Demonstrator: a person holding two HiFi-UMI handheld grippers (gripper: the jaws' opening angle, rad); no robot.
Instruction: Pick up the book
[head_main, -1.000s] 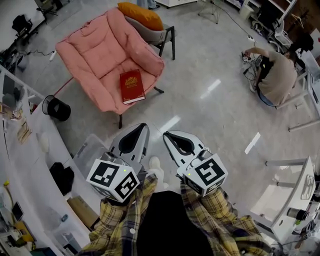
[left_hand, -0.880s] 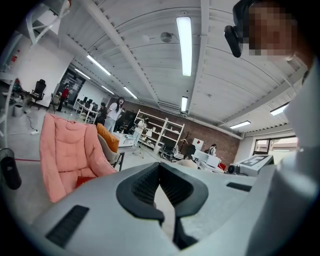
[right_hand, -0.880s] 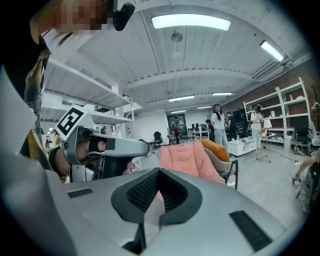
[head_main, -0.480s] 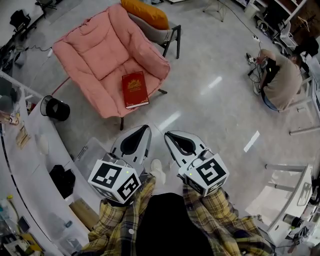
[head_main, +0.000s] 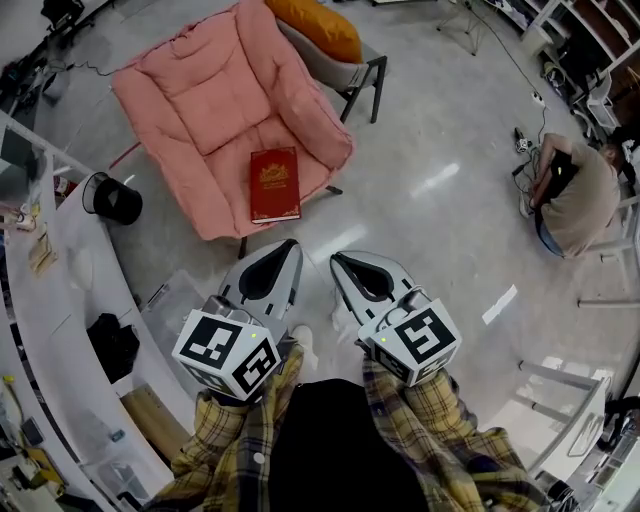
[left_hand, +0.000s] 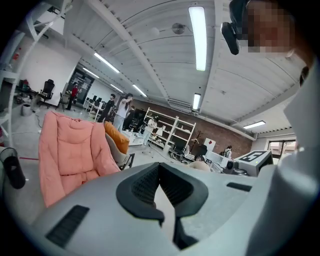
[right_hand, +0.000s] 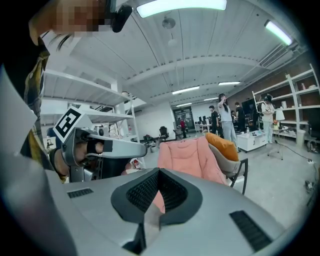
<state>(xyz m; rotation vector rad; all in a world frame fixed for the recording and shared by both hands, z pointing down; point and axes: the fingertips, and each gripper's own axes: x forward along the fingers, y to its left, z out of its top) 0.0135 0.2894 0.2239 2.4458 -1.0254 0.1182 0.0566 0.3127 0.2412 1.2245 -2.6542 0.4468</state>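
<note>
A red book (head_main: 274, 184) with a gold emblem lies flat on the seat of a pink padded chair (head_main: 195, 90). My left gripper (head_main: 290, 245) and right gripper (head_main: 336, 259) are held side by side over the floor, a short way in front of the chair, pointing toward it. Both are shut with nothing between the jaws. In the left gripper view the left gripper (left_hand: 159, 167) has the pink chair (left_hand: 70, 150) ahead to the left. The right gripper (right_hand: 159, 171) points at the pink chair (right_hand: 187, 155). The book is hidden in both gripper views.
An orange cushion (head_main: 320, 25) rests on a grey chair behind the pink one. A black bin (head_main: 112, 200) and a long white counter (head_main: 60, 300) run along the left. A clear plastic box (head_main: 170, 310) sits by my left gripper. A person (head_main: 575, 200) crouches at the right.
Both grippers have moved forward toward the pink chair, and the book now lies closer to their tips. Both have stayed shut.
</note>
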